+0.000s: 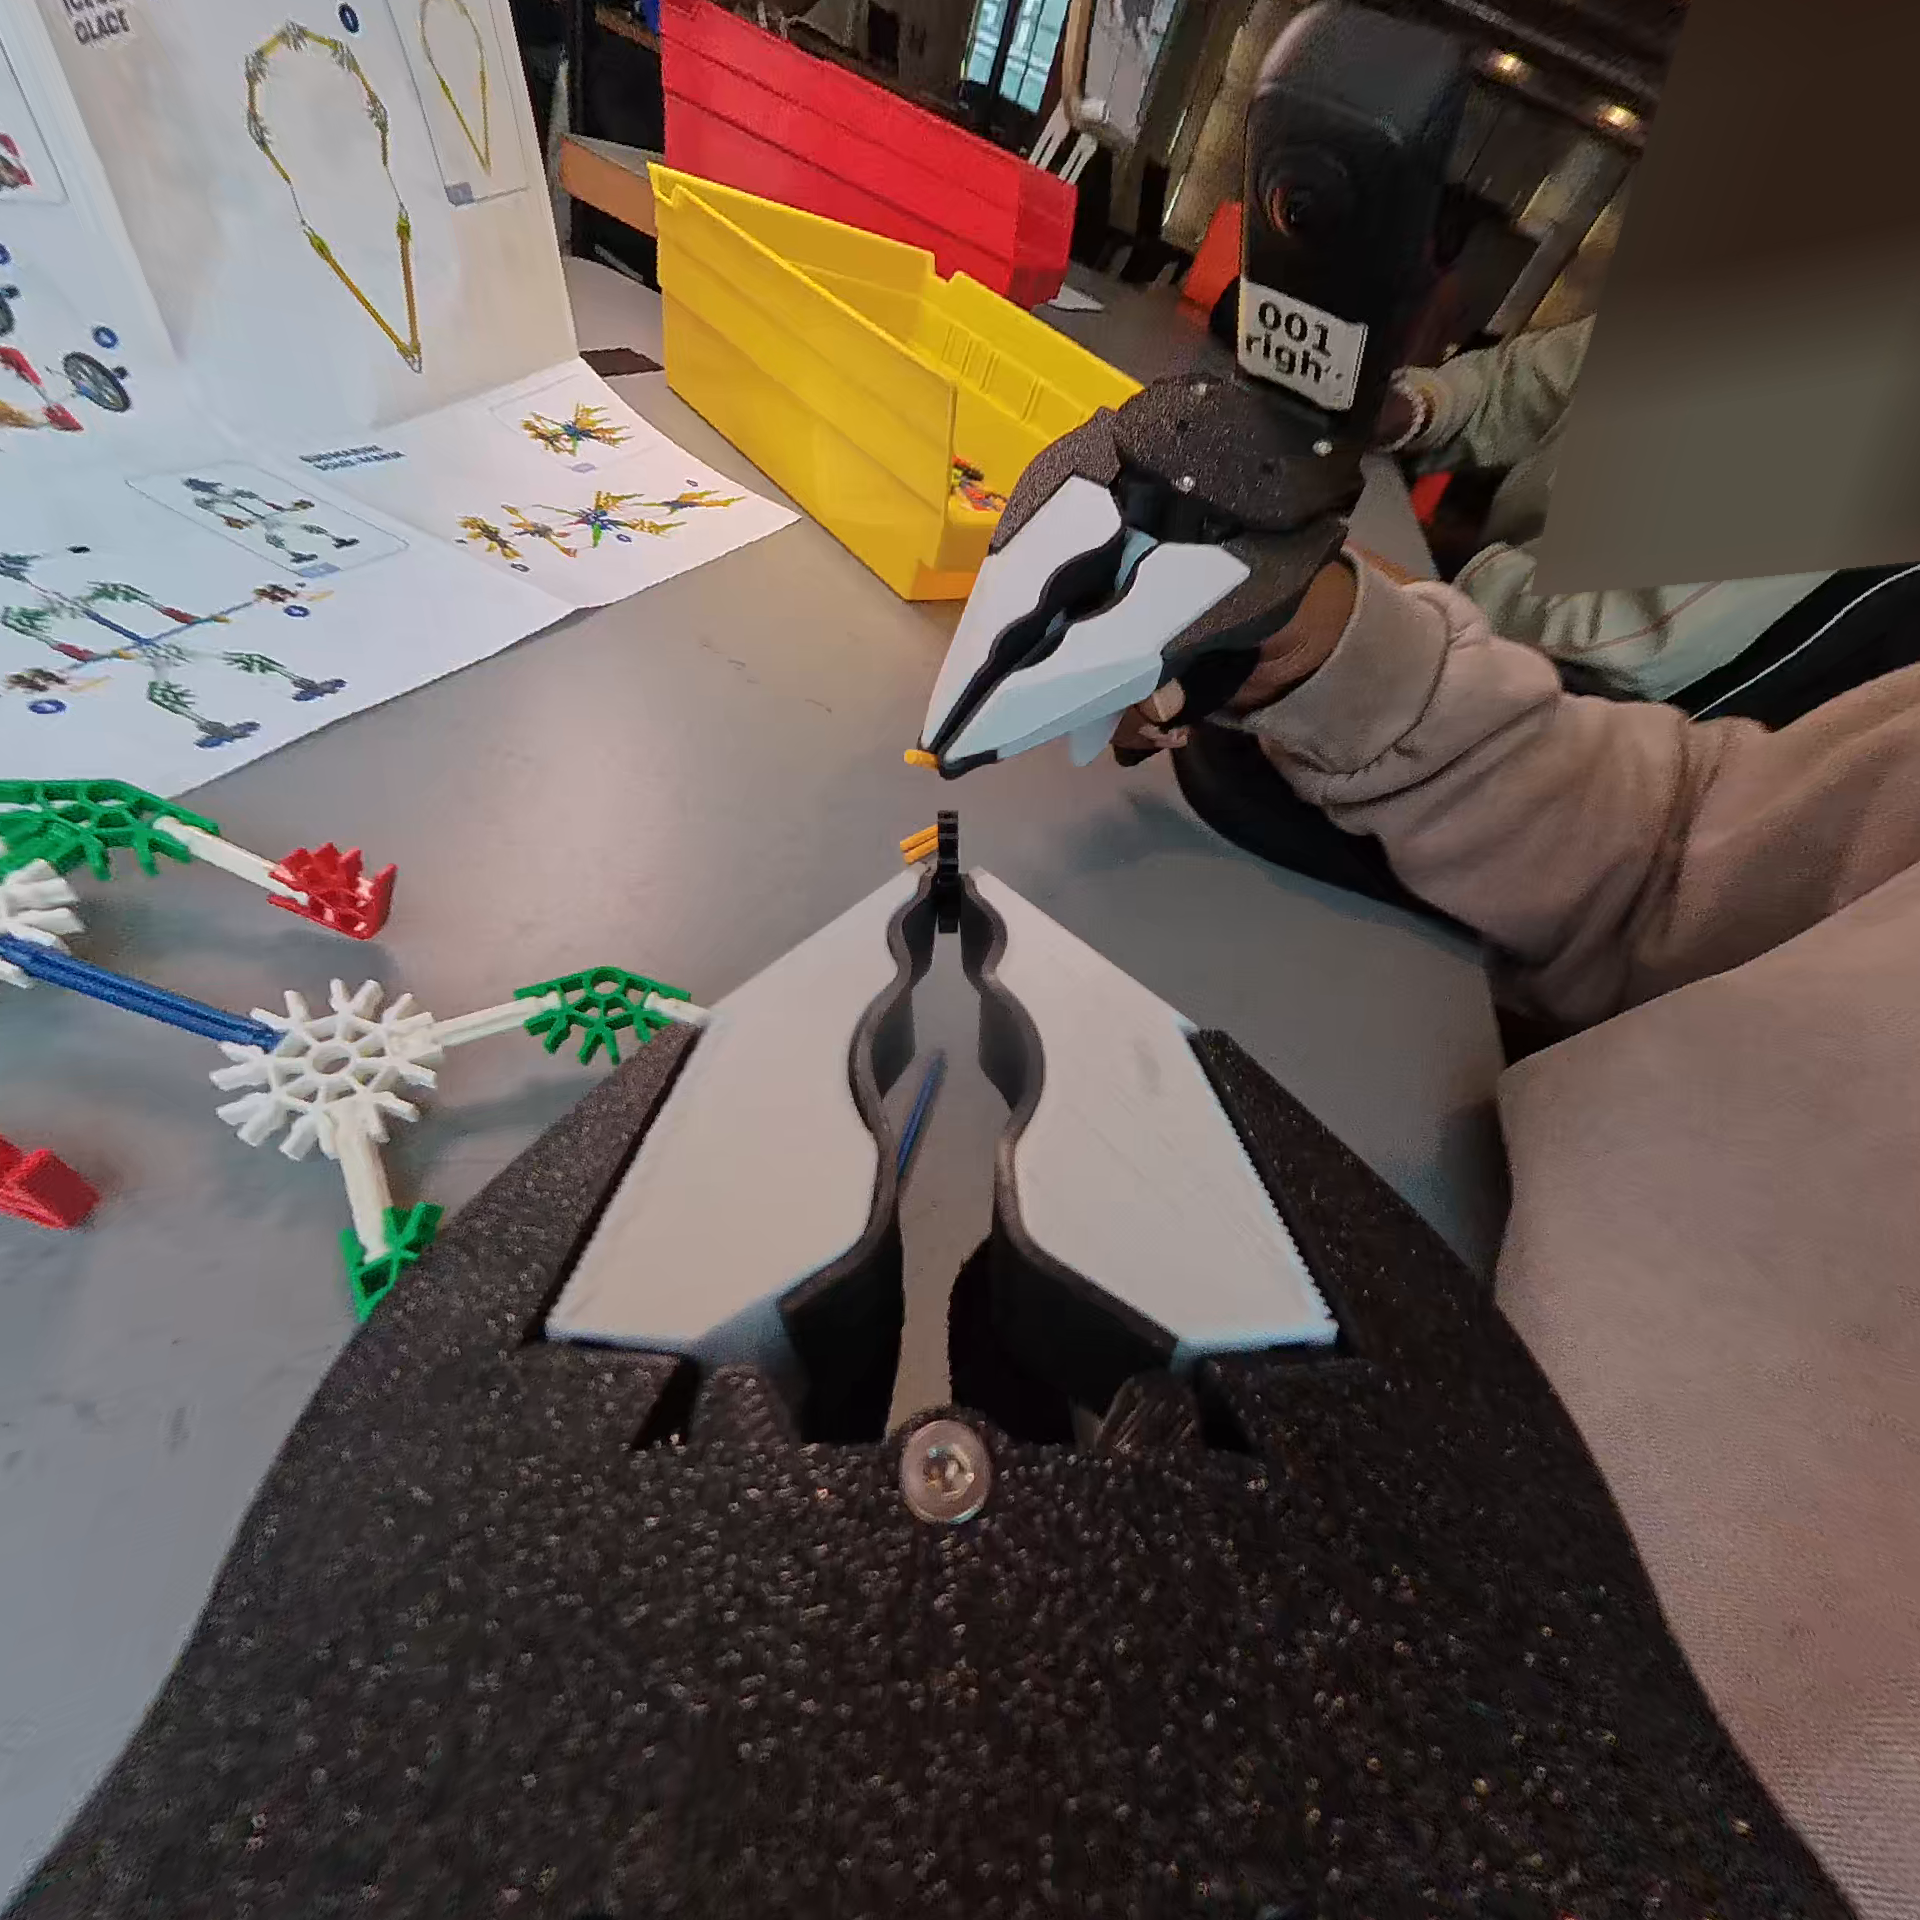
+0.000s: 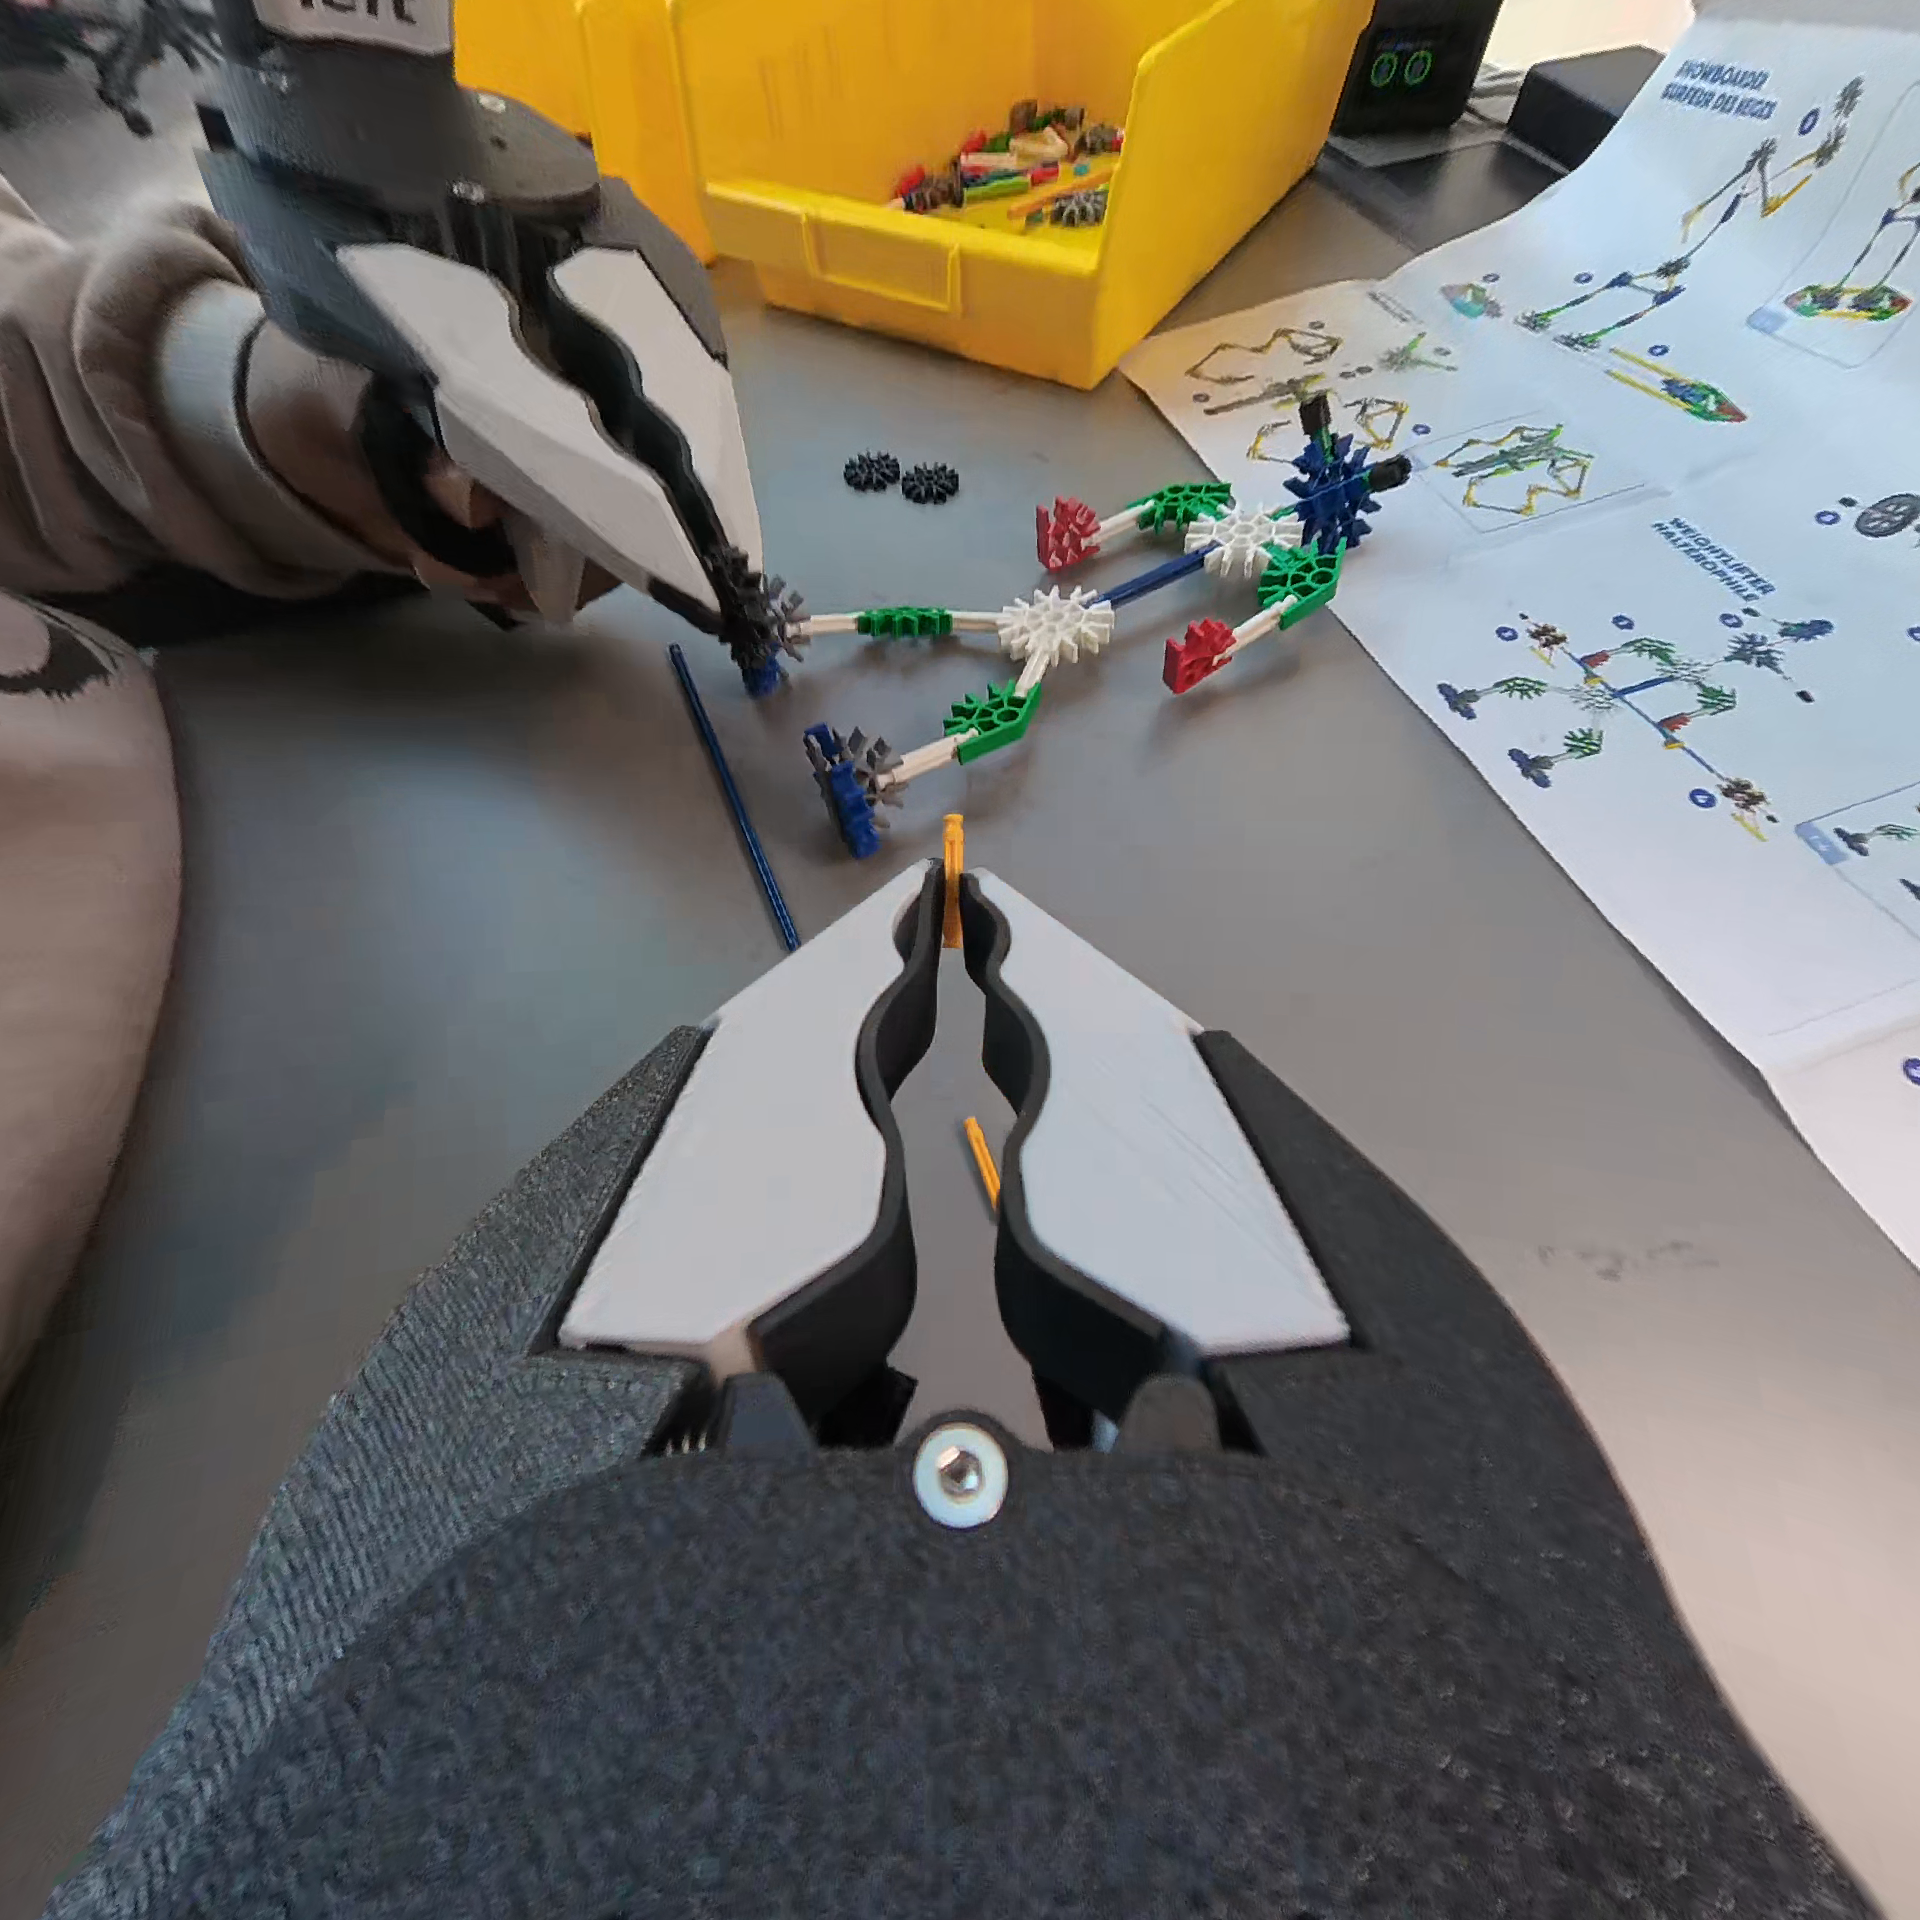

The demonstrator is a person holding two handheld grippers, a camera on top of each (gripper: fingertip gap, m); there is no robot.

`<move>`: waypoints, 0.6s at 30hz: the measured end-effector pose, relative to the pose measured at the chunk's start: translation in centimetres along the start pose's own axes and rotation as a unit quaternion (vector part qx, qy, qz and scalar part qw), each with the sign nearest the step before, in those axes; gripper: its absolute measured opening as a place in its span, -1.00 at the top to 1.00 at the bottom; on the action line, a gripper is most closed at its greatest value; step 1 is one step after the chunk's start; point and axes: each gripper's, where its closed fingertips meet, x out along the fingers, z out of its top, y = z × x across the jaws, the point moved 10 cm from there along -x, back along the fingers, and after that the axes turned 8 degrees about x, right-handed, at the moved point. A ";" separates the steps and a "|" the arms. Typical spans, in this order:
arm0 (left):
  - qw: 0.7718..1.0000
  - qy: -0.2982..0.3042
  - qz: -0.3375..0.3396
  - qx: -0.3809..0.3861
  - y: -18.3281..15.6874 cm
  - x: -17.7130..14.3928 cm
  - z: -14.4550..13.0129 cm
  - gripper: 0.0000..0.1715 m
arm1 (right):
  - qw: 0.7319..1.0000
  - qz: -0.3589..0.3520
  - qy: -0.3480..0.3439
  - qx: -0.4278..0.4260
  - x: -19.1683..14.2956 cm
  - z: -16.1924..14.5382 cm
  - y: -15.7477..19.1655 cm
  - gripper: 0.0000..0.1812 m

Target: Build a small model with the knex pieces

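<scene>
While the left tool (image 1: 945, 883) is clenched on a dark toothed connector (image 1: 947, 862) at the end of a white rod of the toy figure (image 2: 1091, 623), the right tool (image 2: 951, 883) pinches a short orange rod (image 2: 952, 862) upright between its tips; the two tools sit near each other above the grey bench (image 2: 1247, 1039); a thin blue rod (image 2: 732, 800) lies loose on the bench just beside the figure; two small black gears (image 2: 899, 476) rest near the yellow bin (image 2: 935, 270) of mixed pieces; a printed instruction sheet (image 2: 1662, 520) spreads beside the figure.
</scene>
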 end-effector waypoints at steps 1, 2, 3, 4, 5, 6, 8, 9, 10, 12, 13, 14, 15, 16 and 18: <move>1.000 0.013 0.011 0.024 -0.2 0.2 0.0 0.98 | 1.000 0.009 -0.008 0.013 0.2 0.1 0.1 0.99; 0.998 0.027 0.023 0.047 -0.5 0.4 -0.1 0.98 | 0.999 0.016 -0.016 0.028 0.3 0.2 0.2 0.99; 0.996 0.040 0.034 0.070 -0.8 0.7 -0.2 0.98 | 0.998 0.023 -0.026 0.046 0.4 0.4 0.3 0.99; 0.993 0.053 0.045 0.093 -1.1 0.9 -0.3 0.98 | 0.997 0.034 -0.036 0.067 0.5 0.6 0.5 0.99; 0.990 0.065 0.059 0.114 -1.3 1.2 -0.4 0.98 | 0.994 0.048 -0.049 0.091 0.6 0.8 0.7 0.99; 0.986 0.074 0.073 0.133 -1.4 1.4 -0.5 0.98 | 0.989 0.064 -0.065 0.112 0.7 1.0 1.0 0.99; 0.979 0.079 0.098 0.157 -1.6 1.6 -0.4 0.98 | 0.982 0.085 -0.087 0.143 1.0 1.4 1.5 0.99; 0.977 0.077 0.110 0.164 -1.5 1.7 -0.3 0.98 | 0.980 0.089 -0.094 0.150 1.1 1.5 1.7 0.99; 0.975 0.074 0.120 0.169 -1.5 1.7 -0.2 0.98 | 0.978 0.093 -0.098 0.156 1.3 1.5 1.9 0.99; 0.972 0.067 0.136 0.180 -1.3 1.9 0.1 0.98 | 0.973 0.102 -0.109 0.178 1.6 1.5 2.1 0.99; 0.970 0.065 0.143 0.187 -1.2 2.0 0.2 0.98 | 0.970 0.105 -0.114 0.188 1.6 1.5 2.0 0.99; 0.967 0.064 0.149 0.195 -1.2 2.2 0.4 0.98 | 0.968 0.107 -0.117 0.194 1.6 1.4 1.9 0.99; 0.965 0.063 0.154 0.203 -1.2 2.3 0.5 0.98 | 0.968 0.107 -0.115 0.197 1.6 1.3 1.9 0.99; 0.963 0.061 0.159 0.210 -1.2 2.5 0.7 0.98 | 0.968 0.101 -0.117 0.197 1.6 1.3 1.7 0.99; 0.959 0.056 0.166 0.220 -1.3 2.9 1.1 0.98 | 0.968 0.099 -0.120 0.197 1.3 1.4 1.6 0.99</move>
